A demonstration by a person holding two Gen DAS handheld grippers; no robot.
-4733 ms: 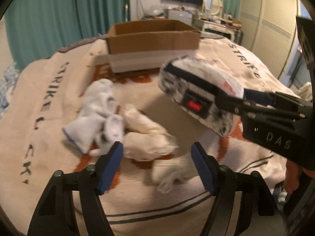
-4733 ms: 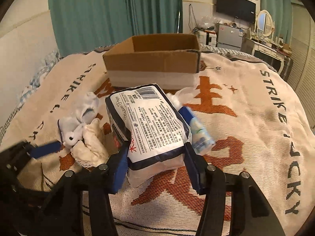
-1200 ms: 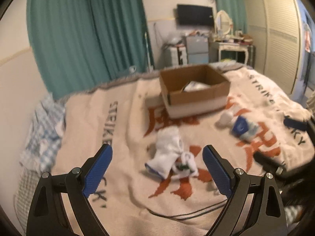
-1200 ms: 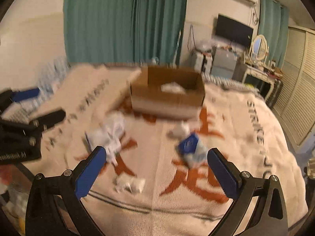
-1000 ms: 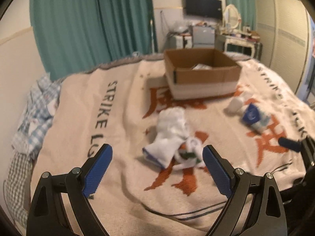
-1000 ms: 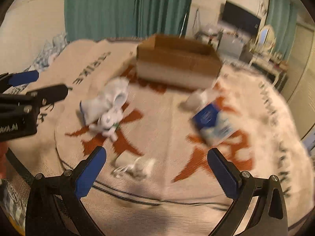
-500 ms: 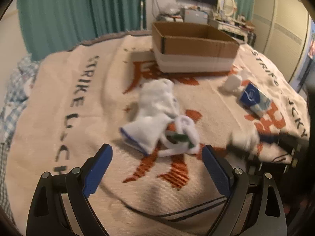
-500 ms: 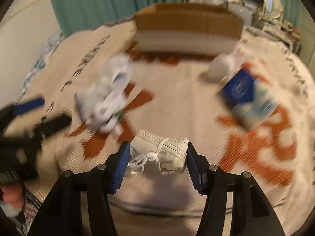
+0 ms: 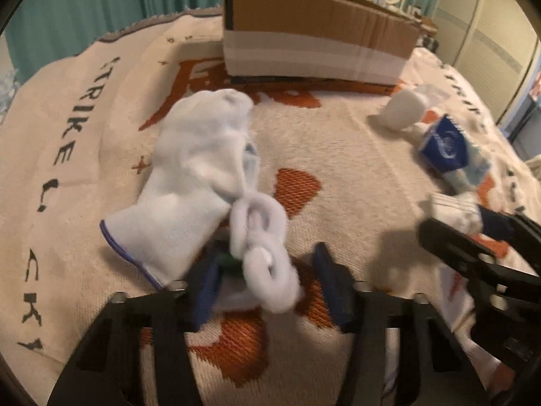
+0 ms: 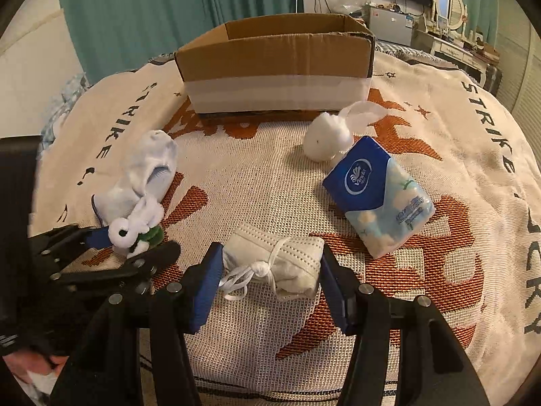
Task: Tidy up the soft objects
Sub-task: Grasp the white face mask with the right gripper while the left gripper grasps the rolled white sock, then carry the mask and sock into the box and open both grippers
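The right hand-held gripper [image 10: 270, 272] is squeezing a folded white face mask [image 10: 275, 258] low in the middle of the right wrist picture. The mask is soft and bumpy, with its white strings tied in a knot at the front. The blue pads [image 10: 206, 282] press on both its sides.

The left hand-held gripper [image 9: 267, 282] has its blue pads close around a small white loopy thing with a bit of green [image 9: 262, 253]. The picture is blurry there, so I cannot tell if it is gripped. A white sock [image 9: 189, 182] lies touching it, up and to the left.

Everything sits on a bed blanket [image 10: 263, 176] with orange shapes. A blue tissue pack [image 10: 380, 201] lies at the right, a fluffy white ball [image 10: 326, 137] just above it. A cardboard box [image 10: 275, 67] stands at the top.
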